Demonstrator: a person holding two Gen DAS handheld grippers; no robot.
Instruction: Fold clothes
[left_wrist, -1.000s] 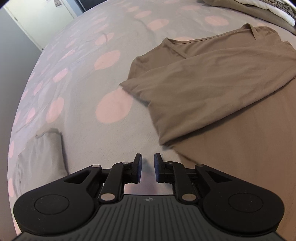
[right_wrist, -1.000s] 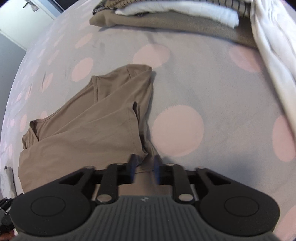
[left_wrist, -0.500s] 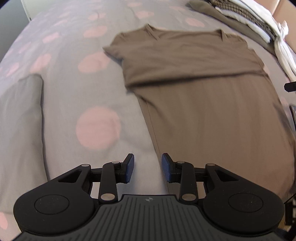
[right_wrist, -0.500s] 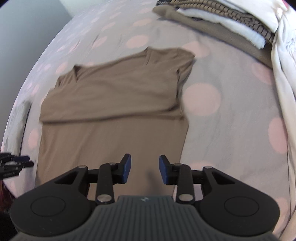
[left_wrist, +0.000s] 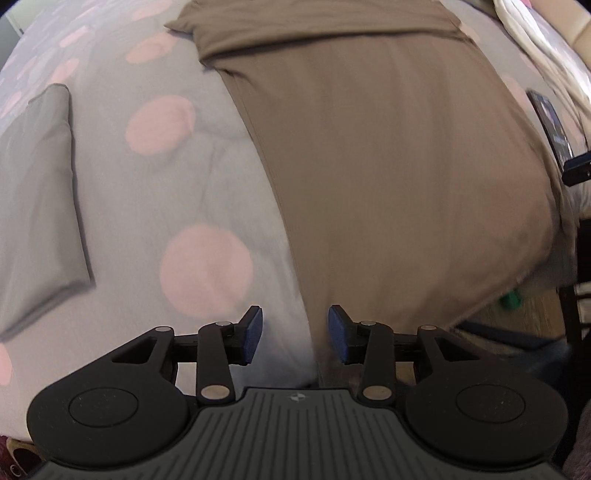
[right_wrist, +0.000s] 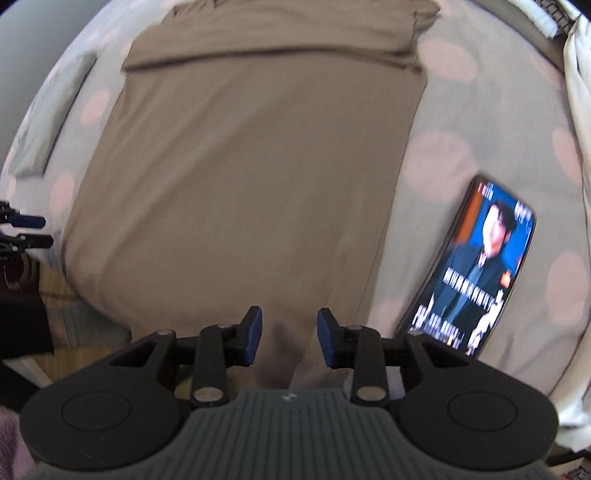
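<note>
The left gripper (left_wrist: 294, 334) points down over the near end of the bed, its blue-padded jaws parted and holding nothing; they have just been opening. Between and below them lie the grey bedcover (left_wrist: 155, 192) with its pink dots and the left hem corner of the brown T-shirt (left_wrist: 388, 166), but the pads press on neither. The right gripper (right_wrist: 290, 338) hangs over the same hem further along, jaws likewise spread, with brown cloth under the gap and nothing pinched.

From left to right in the left wrist view: a folded grey cloth (left_wrist: 37, 203) lies flat near the bed's left side, well apart from the shirt, with a wide strip of bare cover between. Then comes the shirt's long left edge, running straight from the folded-over sleeve (left_wrist: 192, 26) at the far end to the hem by the gripper. The shirt lies spread flat, its top part folded down across the chest, its hem reaching the bed's near edge.

In the right wrist view the shirt's (right_wrist: 251, 166) right edge has a narrow band of cover beside it, then a lit phone (right_wrist: 480, 273) lying just beside the cloth, not touching it as far as the blur allows. Past the phone, white bedding (right_wrist: 576, 110) lines the right side.
</note>
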